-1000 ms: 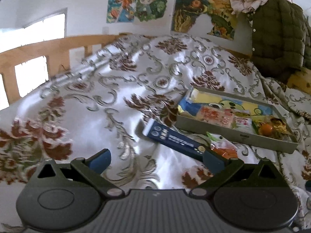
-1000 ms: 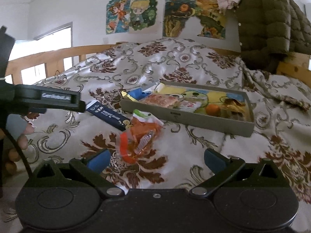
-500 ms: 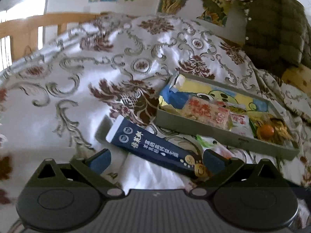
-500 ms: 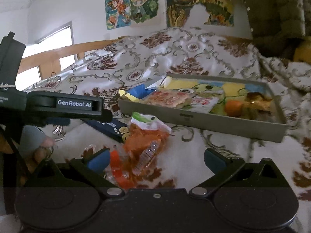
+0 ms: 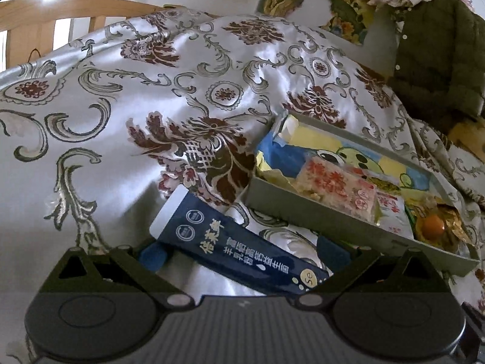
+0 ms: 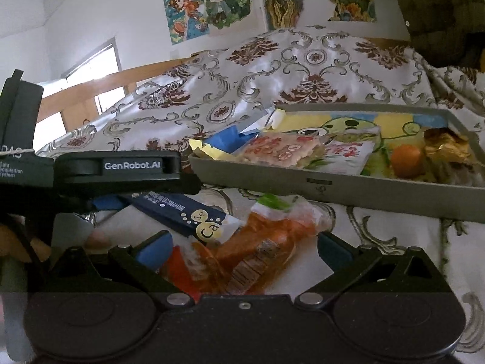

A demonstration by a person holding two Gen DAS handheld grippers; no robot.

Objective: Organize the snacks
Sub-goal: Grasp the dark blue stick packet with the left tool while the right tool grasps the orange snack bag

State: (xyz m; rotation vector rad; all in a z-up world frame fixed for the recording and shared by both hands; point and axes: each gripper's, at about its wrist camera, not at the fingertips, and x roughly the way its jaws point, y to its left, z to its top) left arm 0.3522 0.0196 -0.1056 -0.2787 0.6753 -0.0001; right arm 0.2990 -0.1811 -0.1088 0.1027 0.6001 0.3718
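Note:
A long dark blue snack box lies on the patterned bedspread, between the open fingers of my left gripper. It also shows in the right wrist view as the blue box, under the left gripper's black body. An orange snack packet lies between the open fingers of my right gripper. Just beyond both stands a grey tray holding several snacks and a small orange fruit; the tray wall faces me.
The floral bedspread rises in folds behind the tray. A wooden bed rail runs at the back left. A dark green padded jacket hangs at the back right, below wall posters.
Both grippers have moved forward and down. The blue box now sits between the left fingers, and the orange packet between the right fingers. Both stay open.

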